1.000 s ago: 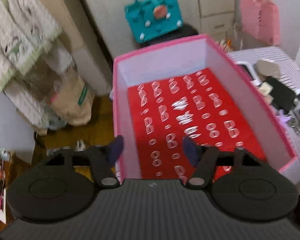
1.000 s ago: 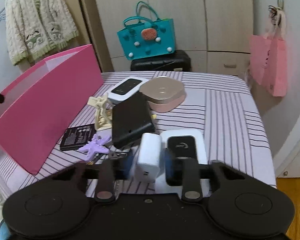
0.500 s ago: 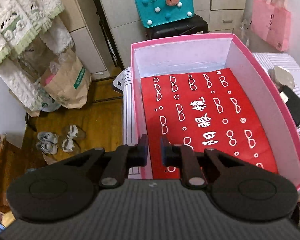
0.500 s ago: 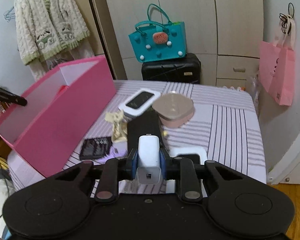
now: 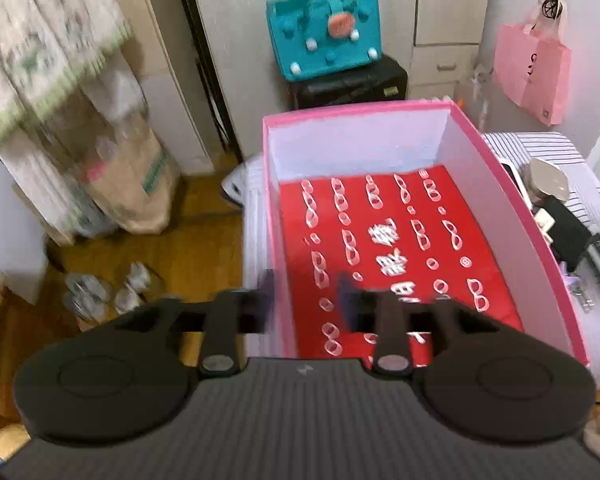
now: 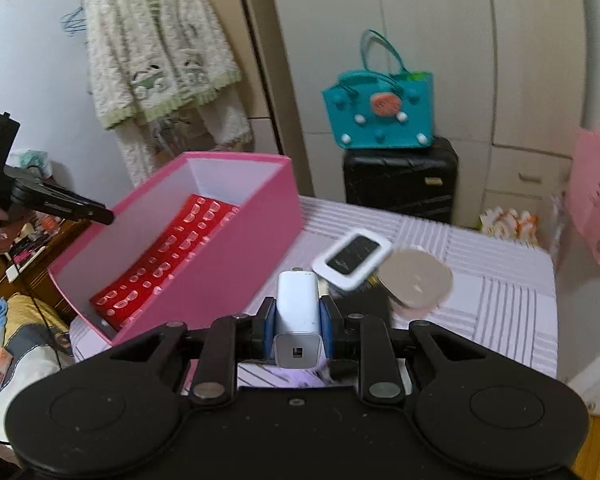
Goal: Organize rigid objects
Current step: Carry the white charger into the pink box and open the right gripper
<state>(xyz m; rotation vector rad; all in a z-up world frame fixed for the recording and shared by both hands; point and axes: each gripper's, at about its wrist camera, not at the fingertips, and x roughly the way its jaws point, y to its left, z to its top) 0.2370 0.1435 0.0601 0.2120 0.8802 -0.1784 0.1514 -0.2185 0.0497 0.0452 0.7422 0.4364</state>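
Note:
A white charger block [image 6: 298, 308] is clamped between the blue pads of my right gripper [image 6: 298, 320], which holds it above the striped tabletop [image 6: 499, 280], beside the pink box [image 6: 220, 272]. The box has white inner walls [image 5: 519, 208] and a red patterned sheet [image 5: 379, 248] on its floor. My left gripper [image 5: 305, 300] hovers over the box's near left corner. Its jaws are opening, the box's left wall stands between them, and the pads do not press on it. The left gripper's fingers [image 6: 72, 204] also show by the box's far rim in the right wrist view.
On the table right of the box lie a white-framed device [image 6: 353, 260], a beige round case [image 6: 415, 280], a black flat item [image 5: 567, 236] and a purple clip [image 6: 300, 378]. A teal bag [image 6: 379, 112] sits on a black suitcase [image 6: 399, 176]. A paper bag [image 5: 140, 184] stands on the floor.
My right gripper has risen off the table with the white charger and turned toward the pink box. My left gripper's jaws came nearly together, then spread apart again.

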